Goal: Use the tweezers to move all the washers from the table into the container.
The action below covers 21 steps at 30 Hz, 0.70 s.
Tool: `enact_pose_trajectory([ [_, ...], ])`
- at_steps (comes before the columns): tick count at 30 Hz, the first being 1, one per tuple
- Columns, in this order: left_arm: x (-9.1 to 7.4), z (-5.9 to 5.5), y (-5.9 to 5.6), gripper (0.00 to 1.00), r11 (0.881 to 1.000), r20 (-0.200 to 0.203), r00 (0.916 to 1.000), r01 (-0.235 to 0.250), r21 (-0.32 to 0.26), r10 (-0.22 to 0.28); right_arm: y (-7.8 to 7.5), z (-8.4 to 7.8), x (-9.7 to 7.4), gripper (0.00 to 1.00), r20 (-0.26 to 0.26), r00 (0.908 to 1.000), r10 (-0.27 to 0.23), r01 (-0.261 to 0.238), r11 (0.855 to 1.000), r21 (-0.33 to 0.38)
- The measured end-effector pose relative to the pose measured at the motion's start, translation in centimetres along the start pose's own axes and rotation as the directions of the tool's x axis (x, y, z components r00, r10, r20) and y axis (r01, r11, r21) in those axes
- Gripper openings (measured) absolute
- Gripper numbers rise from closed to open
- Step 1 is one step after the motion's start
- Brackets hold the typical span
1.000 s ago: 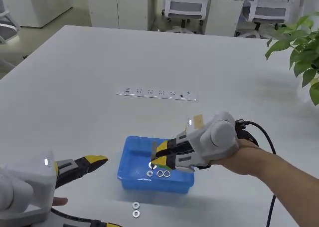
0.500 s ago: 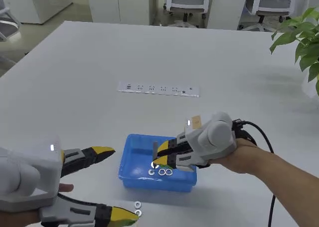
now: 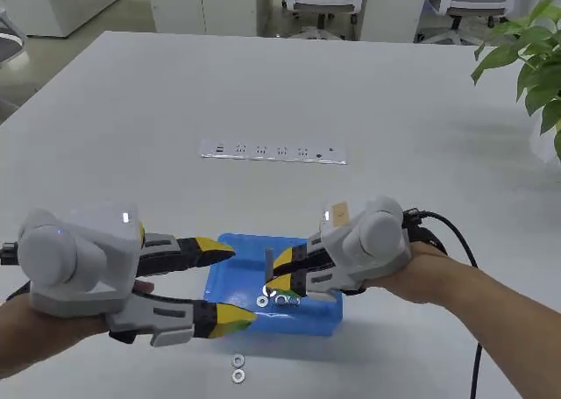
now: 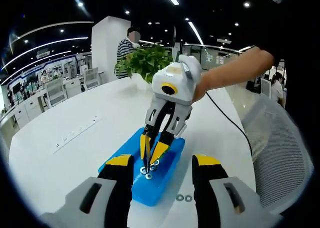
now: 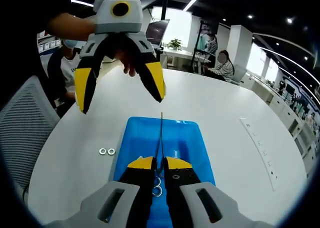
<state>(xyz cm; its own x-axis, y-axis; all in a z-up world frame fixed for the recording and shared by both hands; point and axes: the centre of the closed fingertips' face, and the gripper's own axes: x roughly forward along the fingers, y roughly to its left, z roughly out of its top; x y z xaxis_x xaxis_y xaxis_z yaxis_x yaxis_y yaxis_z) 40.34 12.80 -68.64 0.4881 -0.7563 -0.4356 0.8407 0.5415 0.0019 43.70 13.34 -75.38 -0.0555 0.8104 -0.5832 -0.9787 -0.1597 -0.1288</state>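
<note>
The blue container (image 3: 289,322) sits near the table's front edge, with a few washers (image 3: 282,300) inside it. My right gripper (image 3: 289,274) hangs over its right half, shut on thin tweezers (image 3: 268,261) whose tips point down into the container. In the right gripper view the tweezers (image 5: 160,135) run forward from the shut jaws over the container (image 5: 185,138). Two washers (image 3: 237,369) lie on the table just in front of the container. My left gripper (image 3: 226,282) hovers at the container's left end, open and holding nothing. It faces my right gripper (image 4: 152,149).
A white power strip (image 3: 273,152) lies mid-table beyond the container. A green plant (image 3: 535,57) stands at the right edge, and office chairs (image 3: 323,0) stand behind the far edge. The two loose washers (image 5: 106,151) lie left of the container in the right gripper view.
My left gripper has come up and to the right, from the lower left corner to the container's left end. The right gripper and tweezers stay over the container.
</note>
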Motion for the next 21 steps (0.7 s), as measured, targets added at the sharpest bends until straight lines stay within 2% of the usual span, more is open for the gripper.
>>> enact_pose_trajectory([
  [10, 2.0, 0.3, 1.2, 0.3, 0.998, -0.027, 0.9991, 0.035, 0.057, -0.033, 0.0, -0.1, 0.0, 0.08, 0.001, 1.0, 0.003, -0.003, 1.0, -0.003],
  [18, 3.1, -0.1, 2.4, 0.19, 0.993, -0.064, 0.997, 0.05, 0.11, -0.043, 0.1, 0.0, -0.1, 0.08, 0.001, 1.0, 0.005, -0.005, 1.0, -0.01],
  [21, 3.4, 0.1, 2.5, 0.16, 0.99, -0.062, 0.9965, 0.063, 0.127, -0.055, 0.1, 0.0, -0.1, 0.08, 0.001, 1.0, 0.005, -0.005, 1.0, -0.01],
])
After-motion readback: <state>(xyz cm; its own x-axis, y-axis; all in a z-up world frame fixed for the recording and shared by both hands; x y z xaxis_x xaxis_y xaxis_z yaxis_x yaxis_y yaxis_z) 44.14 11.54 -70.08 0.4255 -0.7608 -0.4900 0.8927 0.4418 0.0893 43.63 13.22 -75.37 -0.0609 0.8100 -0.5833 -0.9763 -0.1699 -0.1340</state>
